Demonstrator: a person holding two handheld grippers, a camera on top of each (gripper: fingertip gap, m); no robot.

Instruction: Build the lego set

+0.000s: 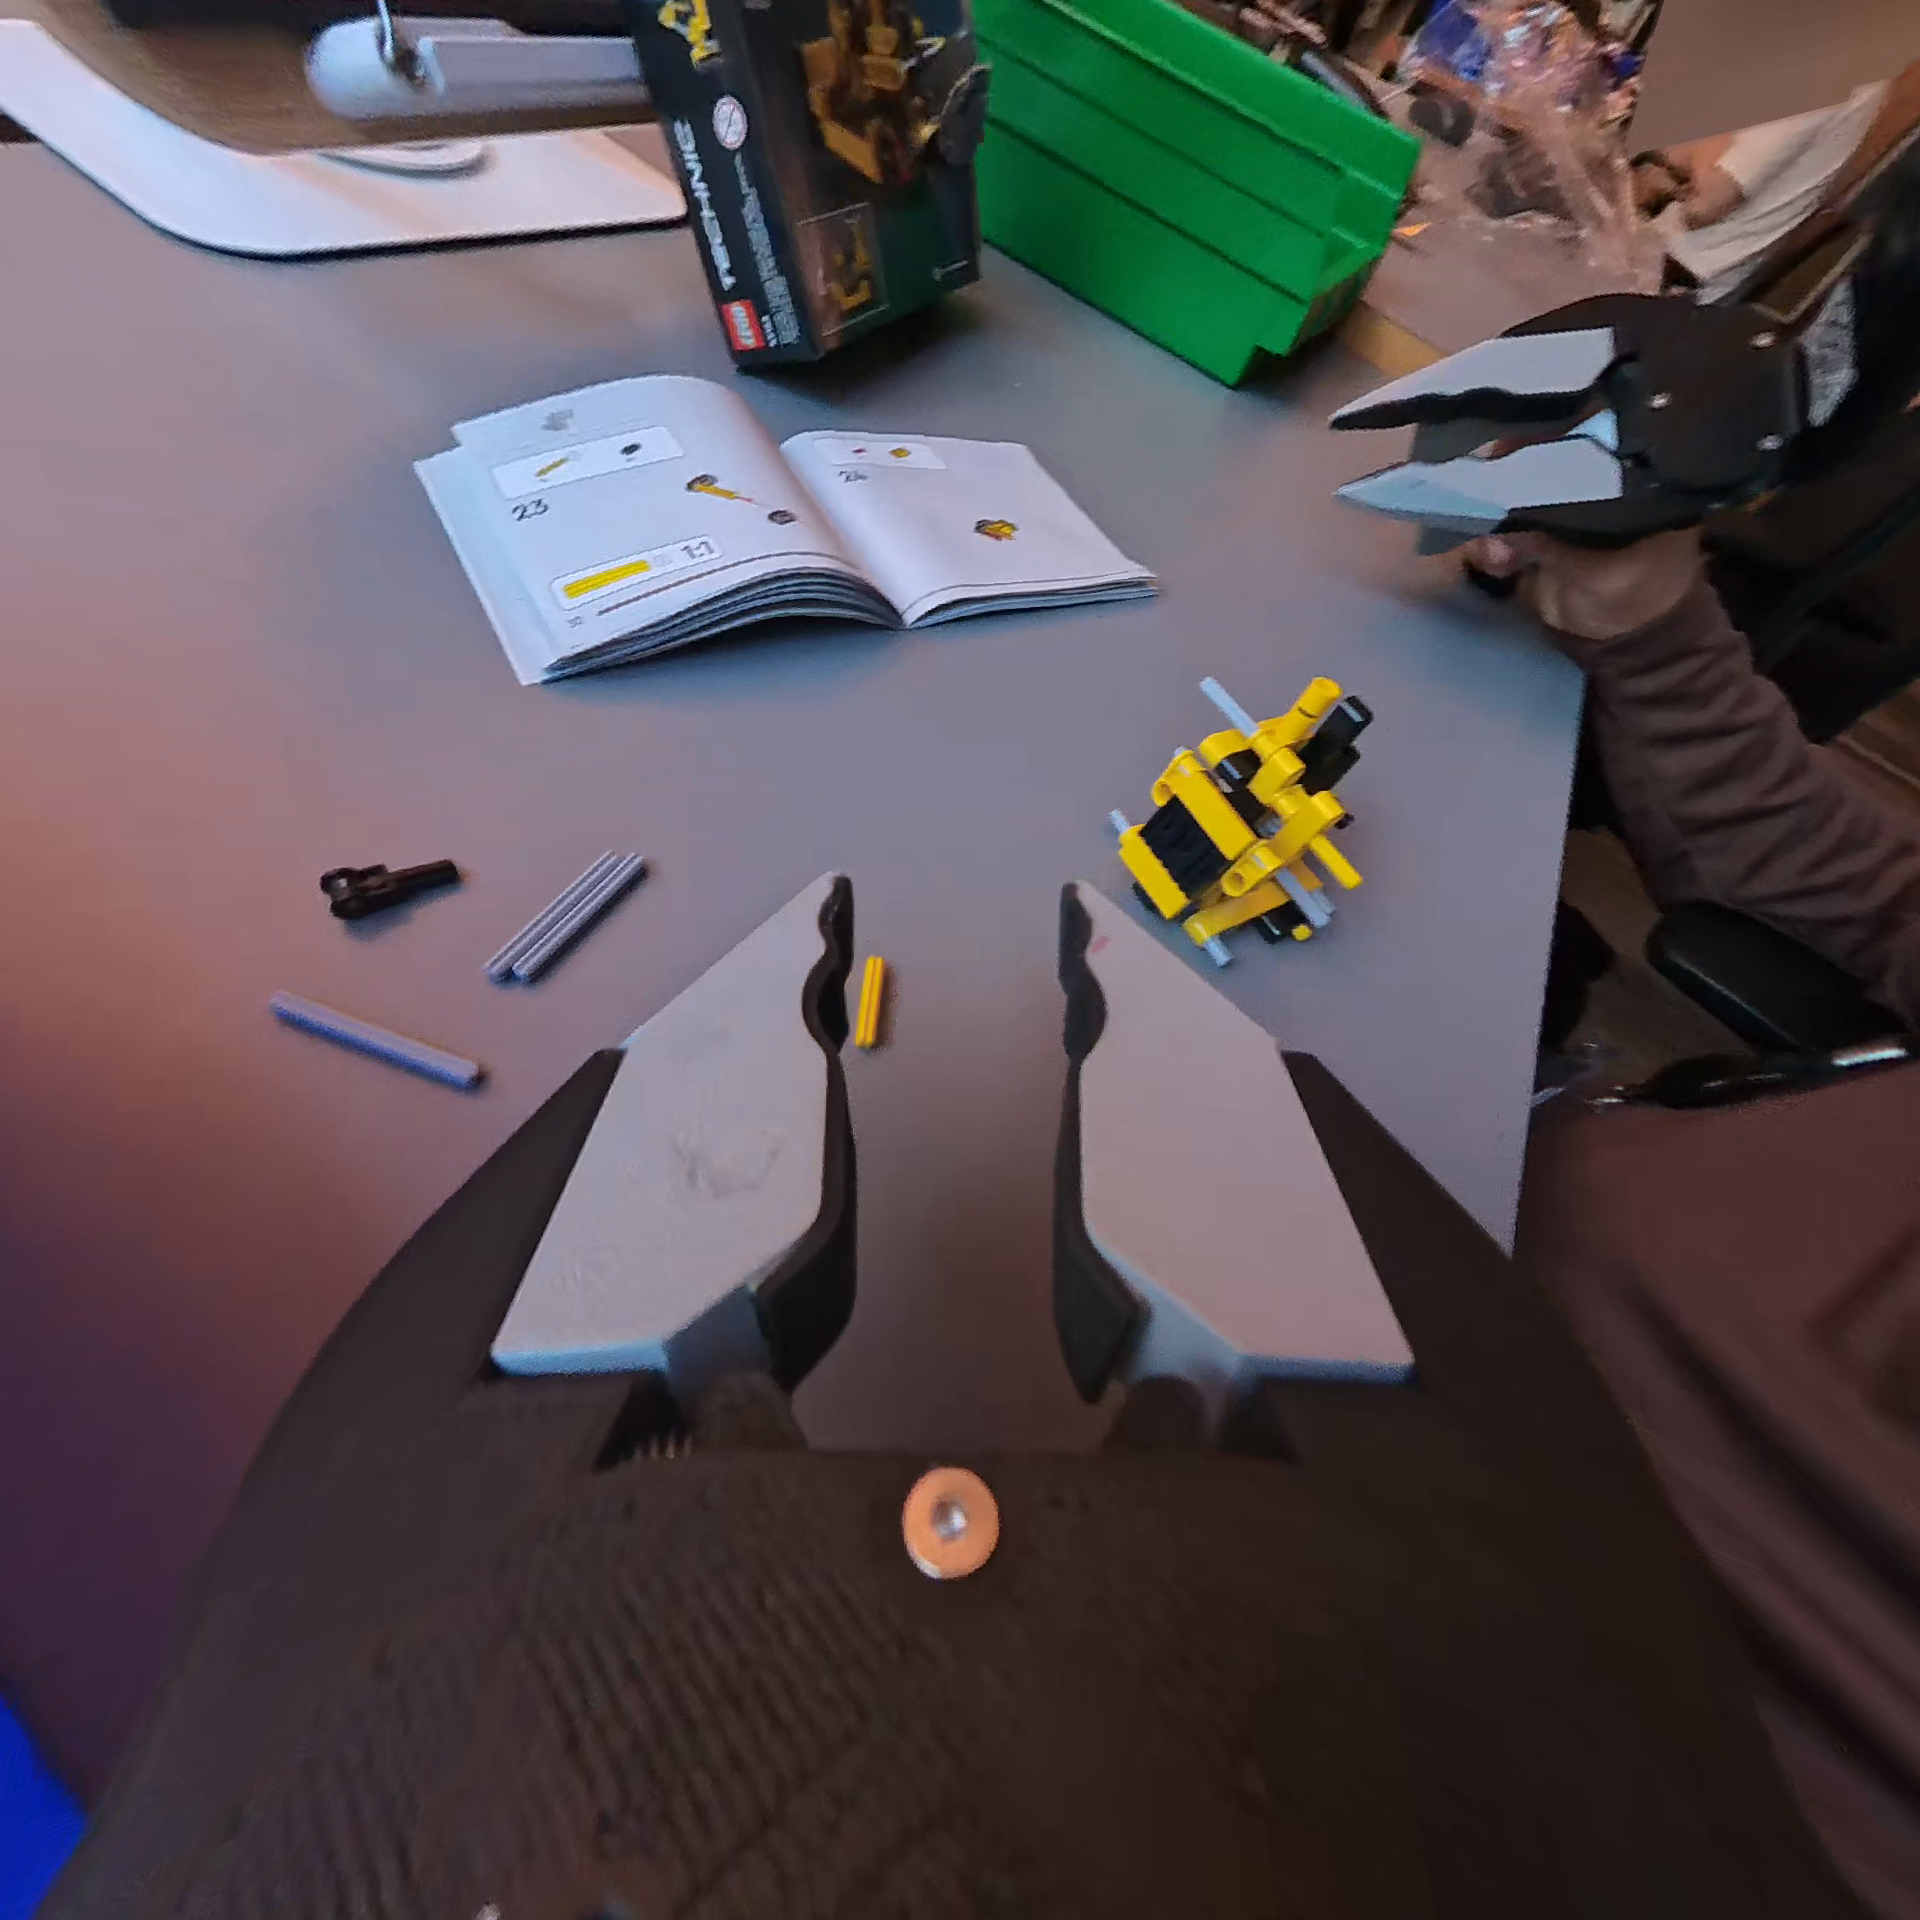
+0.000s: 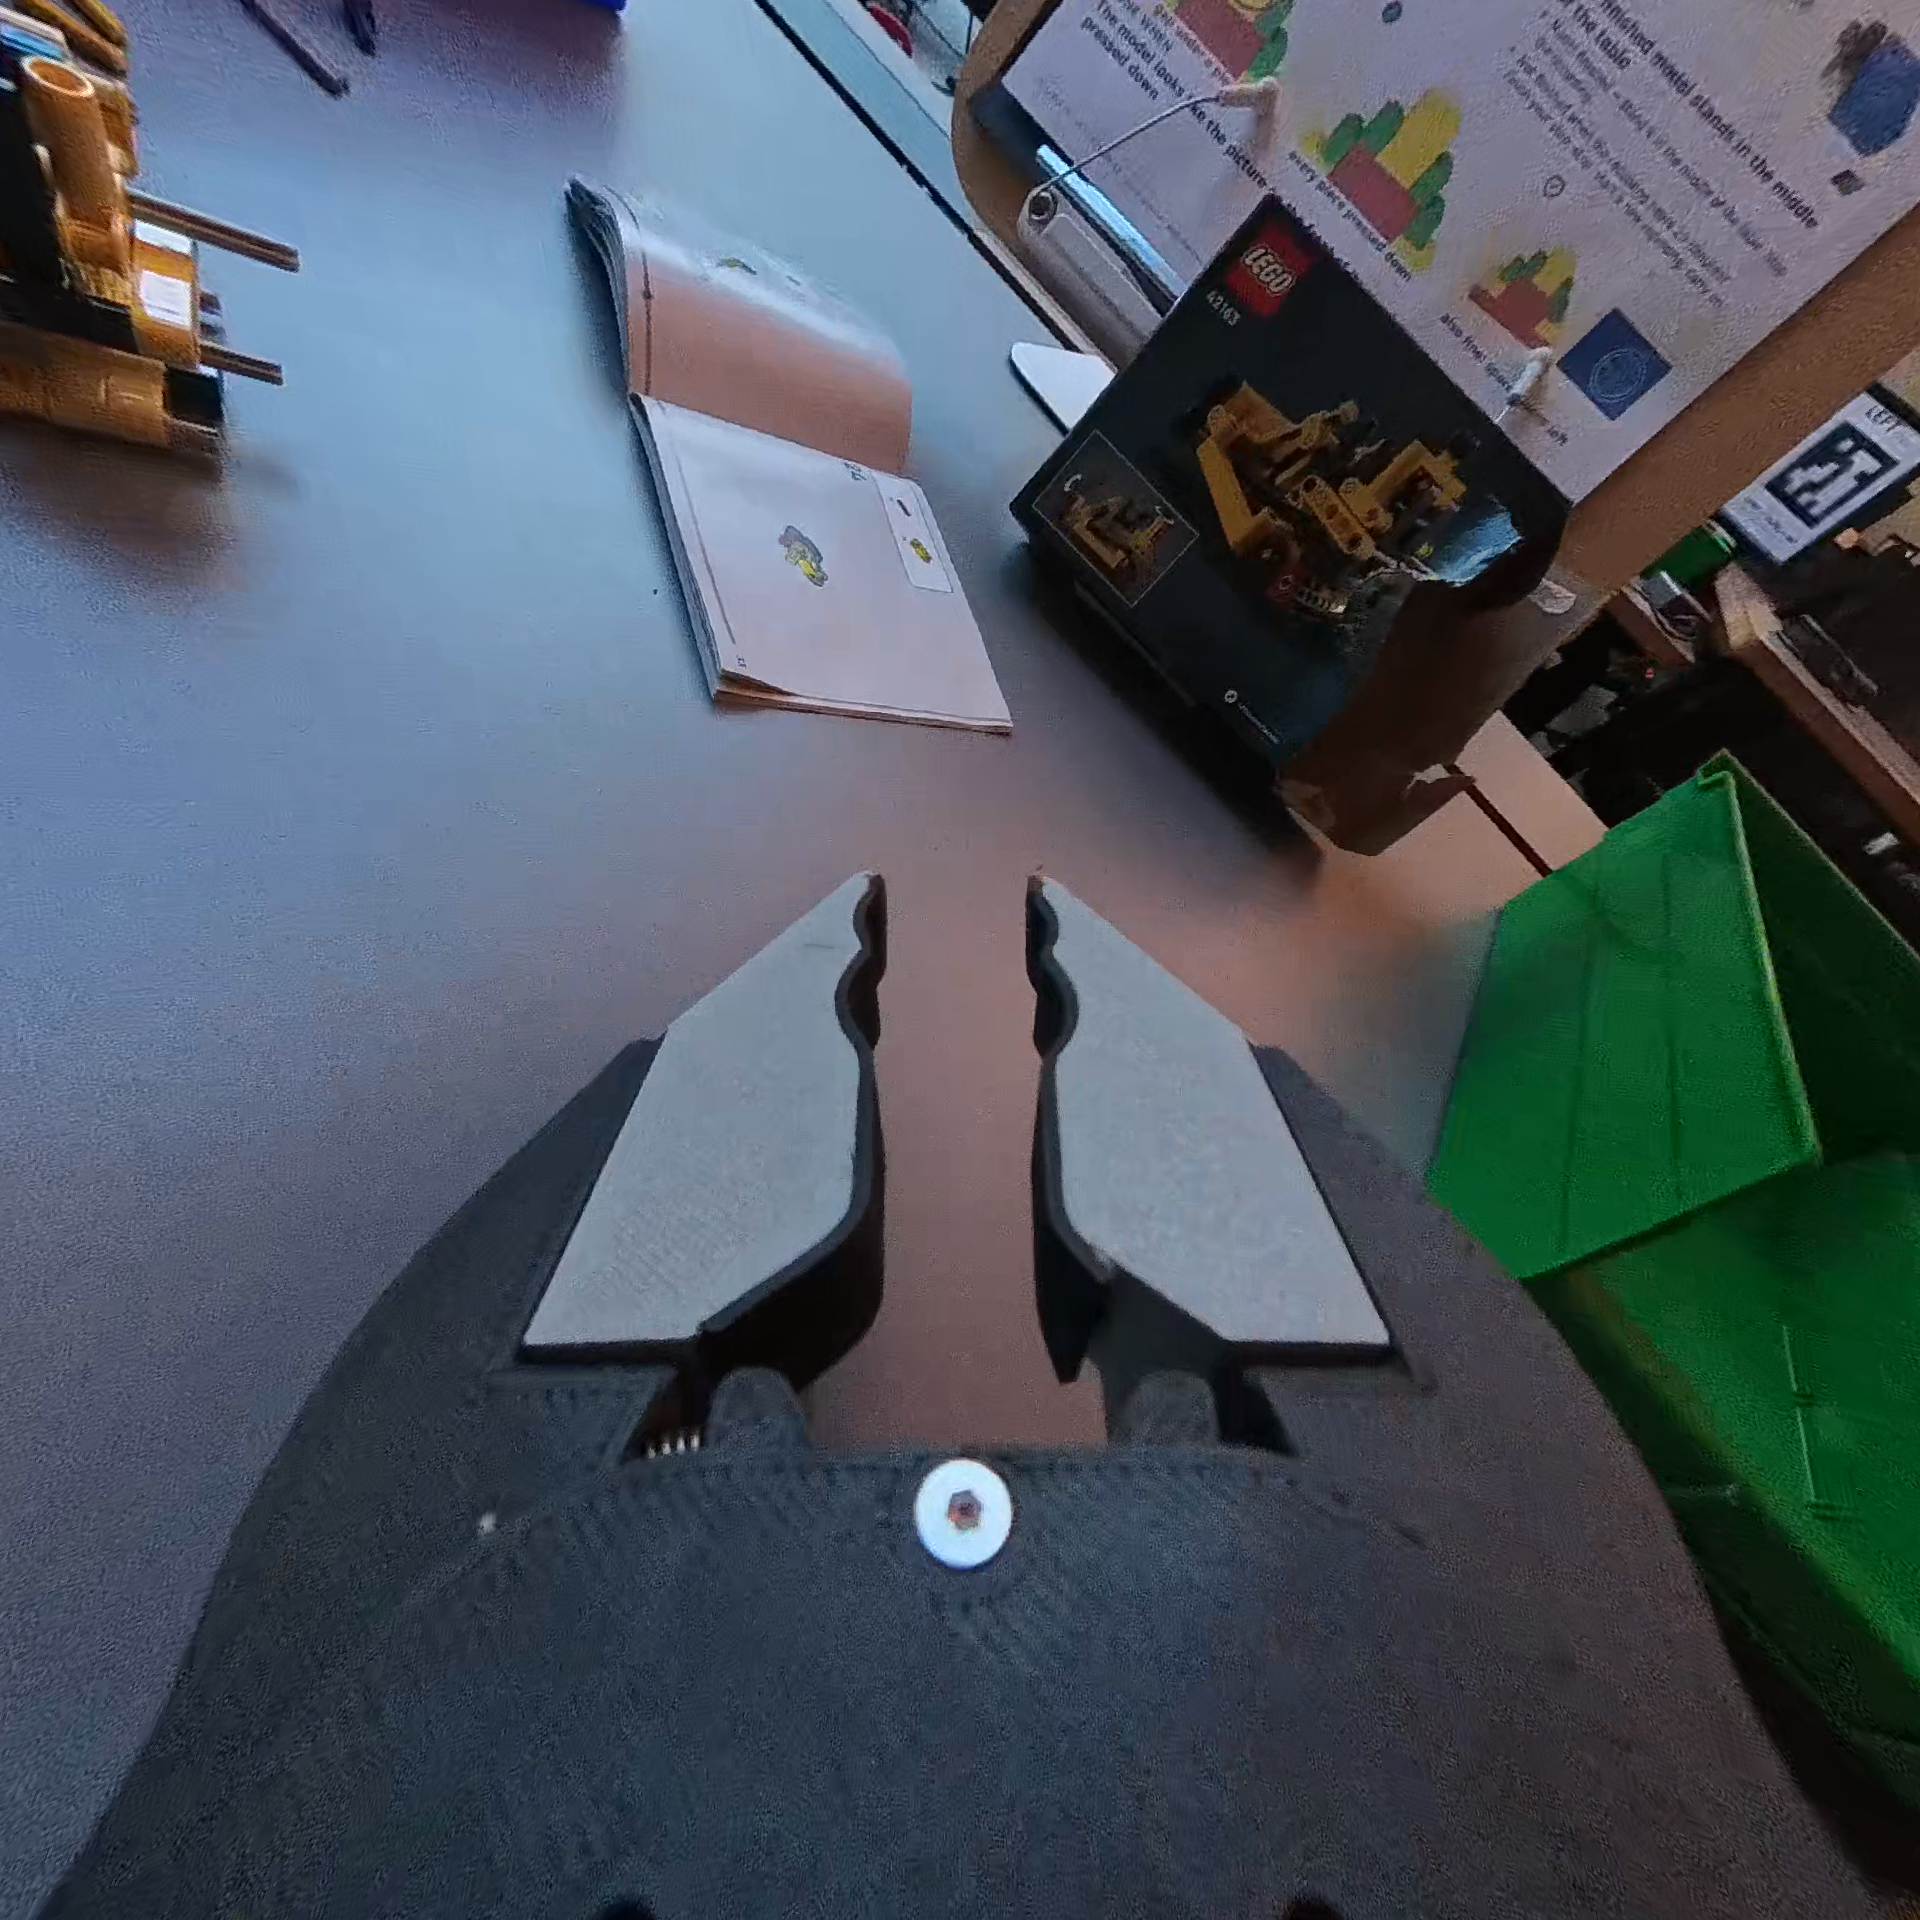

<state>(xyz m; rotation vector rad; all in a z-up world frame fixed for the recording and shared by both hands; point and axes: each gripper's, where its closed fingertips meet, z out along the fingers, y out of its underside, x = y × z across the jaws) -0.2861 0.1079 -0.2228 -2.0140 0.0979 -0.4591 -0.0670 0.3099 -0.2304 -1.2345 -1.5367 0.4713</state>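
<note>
A yellow and black partly built model stands on the grey table right of my left gripper, which is open and empty above the table. A short yellow axle lies just by its left finger. To the left lie a black connector, two grey axles side by side and a single bluish-grey axle. My right gripper is open and empty; it also shows at the right edge of the left wrist view. The model shows at the far left of the right wrist view.
An open instruction booklet lies mid-table. The set's box stands behind it beside green bins. A white monitor base is at the back left. The table's right edge runs near the model. A printed sheet hangs behind the box. My hands' fingertips stand some 30 cm from each other. My right tips are about 30 cm from the short yellow axle, my left tips only 4 cm. From the left gripper's tips to the black connector is close to 9 cm.
</note>
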